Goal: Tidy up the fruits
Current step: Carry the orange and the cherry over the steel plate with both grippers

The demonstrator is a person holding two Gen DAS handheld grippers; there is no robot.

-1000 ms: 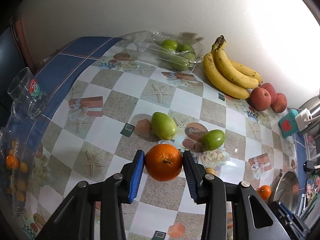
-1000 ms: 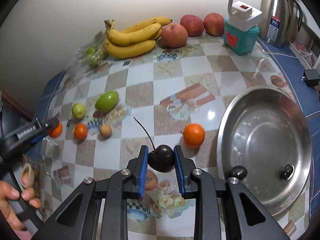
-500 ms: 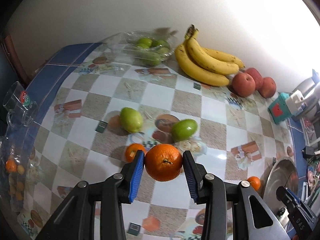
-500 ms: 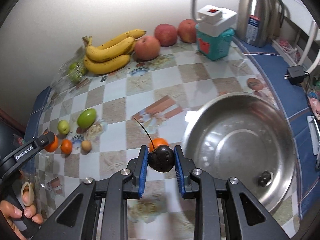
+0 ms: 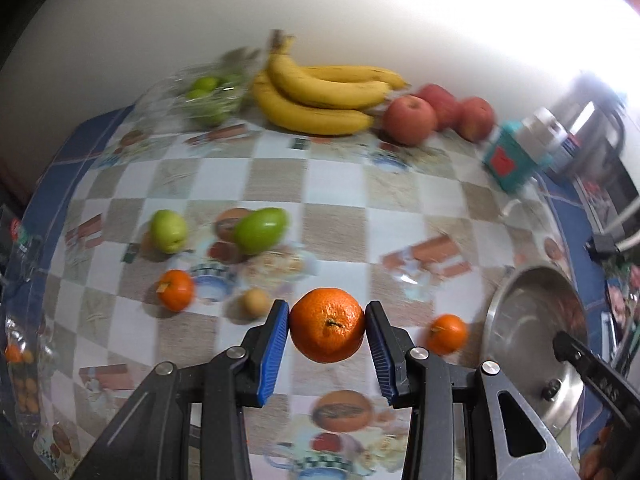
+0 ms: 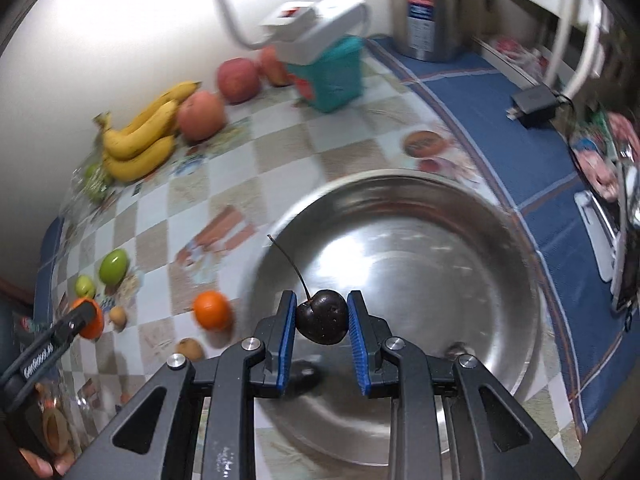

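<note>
Right wrist view: the right tool (image 6: 322,322) pinches a dark cherry (image 6: 322,317) between its blue pads, held over the steel bowl (image 6: 500,240). The left tool (image 5: 327,330) clamps an orange (image 5: 327,330) above the checkered surface (image 5: 340,228). Motion blur smears the bananas (image 5: 320,96) and apples (image 5: 410,120) by the white wall; the bowl's near rim is cut off behind the tool.
</note>
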